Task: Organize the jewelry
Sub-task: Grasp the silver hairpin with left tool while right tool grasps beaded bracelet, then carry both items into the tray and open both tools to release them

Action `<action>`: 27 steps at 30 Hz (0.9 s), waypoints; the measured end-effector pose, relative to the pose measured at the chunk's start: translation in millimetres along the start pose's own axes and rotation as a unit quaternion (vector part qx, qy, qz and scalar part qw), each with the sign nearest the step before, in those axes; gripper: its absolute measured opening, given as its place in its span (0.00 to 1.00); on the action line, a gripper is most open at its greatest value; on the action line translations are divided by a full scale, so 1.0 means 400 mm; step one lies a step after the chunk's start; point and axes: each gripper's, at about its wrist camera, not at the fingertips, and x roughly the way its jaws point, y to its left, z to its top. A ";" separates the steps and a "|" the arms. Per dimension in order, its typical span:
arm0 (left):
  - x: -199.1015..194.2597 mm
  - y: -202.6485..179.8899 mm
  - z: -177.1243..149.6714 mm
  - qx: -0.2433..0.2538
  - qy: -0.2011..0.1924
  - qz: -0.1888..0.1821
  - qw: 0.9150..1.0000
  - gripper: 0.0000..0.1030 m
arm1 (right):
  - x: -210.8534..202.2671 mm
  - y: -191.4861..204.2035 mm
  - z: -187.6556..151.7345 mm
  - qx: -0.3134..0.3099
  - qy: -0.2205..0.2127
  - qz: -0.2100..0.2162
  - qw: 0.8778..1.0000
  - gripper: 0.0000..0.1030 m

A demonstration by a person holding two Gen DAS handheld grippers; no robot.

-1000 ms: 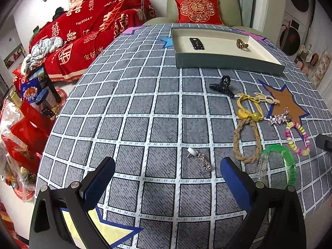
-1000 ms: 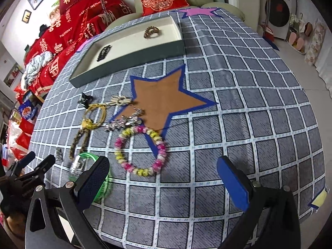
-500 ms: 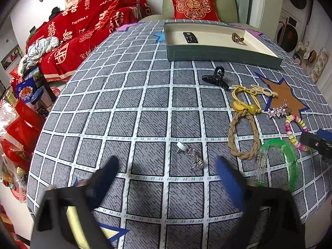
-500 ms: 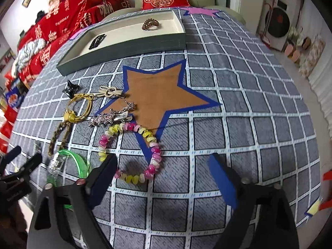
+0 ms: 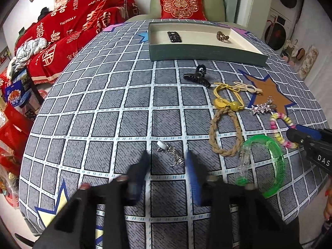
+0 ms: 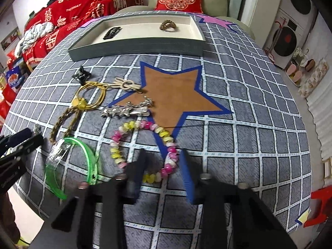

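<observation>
Left wrist view: the left hand-held gripper [image 5: 168, 166] has its fingers a narrow gap apart on either side of a small silver earring [image 5: 171, 153] lying on the checked bench [image 5: 103, 103], not gripping it. A braided band [image 5: 225, 132] and green bangle [image 5: 263, 161] lie to its right; the tray [image 5: 207, 50] sits well beyond.

Right wrist view: the right hand-held gripper [image 6: 164, 164] straddles the near arc of the pink-and-yellow bead bracelet [image 6: 143, 149], fingers narrowly apart. The bangle [image 6: 72, 164] lies just left, a silver hair clip [image 6: 127, 110] beyond it.
</observation>
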 end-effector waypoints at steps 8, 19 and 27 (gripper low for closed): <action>-0.016 0.034 -0.006 -0.028 -0.002 -0.037 0.999 0.22 | -0.016 -0.013 -0.013 0.018 -0.008 0.010 1.000 0.10; -0.076 0.050 0.017 -0.031 -0.027 -0.044 0.998 0.22 | -0.085 -0.047 0.000 0.034 -0.042 0.023 0.998 0.10; -0.124 0.034 0.062 -0.017 -0.051 -0.048 0.997 0.22 | -0.131 -0.063 0.038 0.039 -0.067 0.034 0.996 0.10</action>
